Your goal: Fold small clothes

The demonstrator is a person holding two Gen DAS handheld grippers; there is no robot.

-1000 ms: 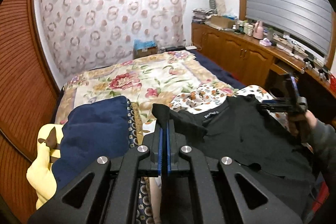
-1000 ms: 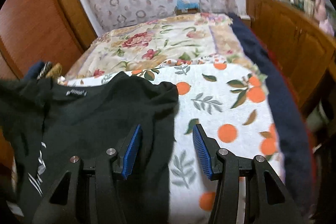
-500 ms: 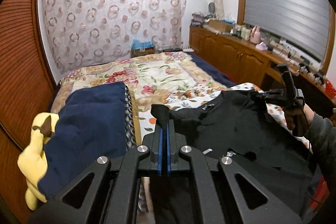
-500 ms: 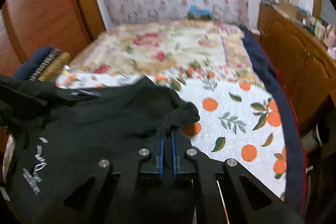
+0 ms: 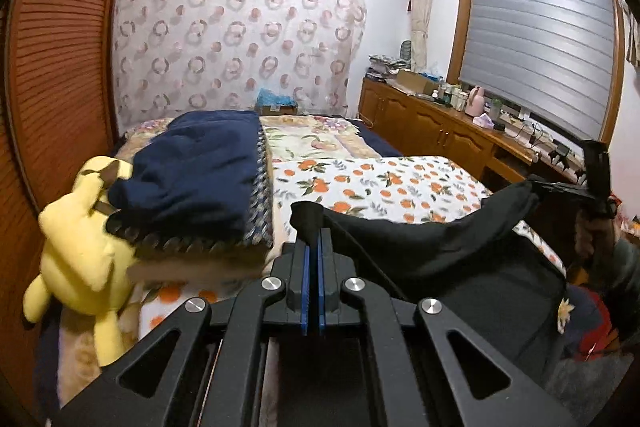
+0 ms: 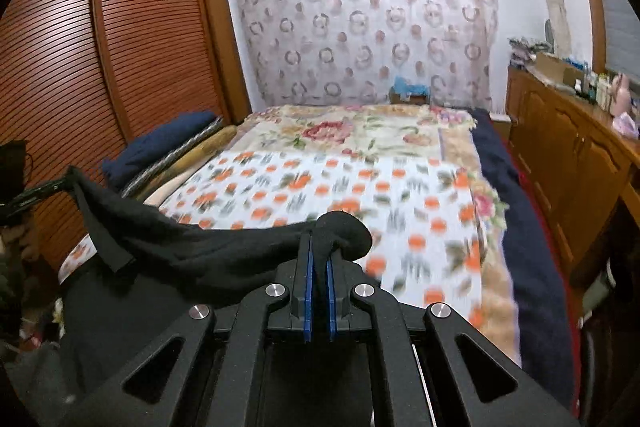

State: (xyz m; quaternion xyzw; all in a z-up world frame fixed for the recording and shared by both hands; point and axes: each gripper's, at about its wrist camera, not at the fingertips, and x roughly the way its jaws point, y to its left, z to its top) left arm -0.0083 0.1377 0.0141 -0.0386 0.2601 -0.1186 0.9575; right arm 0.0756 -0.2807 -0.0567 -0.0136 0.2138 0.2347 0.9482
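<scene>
A black shirt (image 5: 440, 247) hangs stretched in the air between my two grippers, above the near end of the bed. My left gripper (image 5: 313, 239) is shut on one top corner of it. My right gripper (image 6: 319, 247) is shut on the other top corner; the shirt (image 6: 192, 247) sags leftward from it. The right gripper also shows at the far right of the left wrist view (image 5: 596, 183), and the left gripper at the far left of the right wrist view (image 6: 24, 195). The shirt's lower part hangs below, out of sight.
An orange-print sheet (image 5: 380, 183) covers the near bed, a floral quilt (image 6: 352, 131) lies beyond. A folded navy blanket (image 5: 196, 171) and a yellow plush toy (image 5: 80, 247) lie at the left. Wooden cabinets (image 6: 568, 155) line the right, a slatted wardrobe (image 6: 80, 47) the left.
The right gripper closed on the shirt's corner. Both grippers then lifted the shirt off the orange-print sheet and pulled it back toward the bed's near end, held taut.
</scene>
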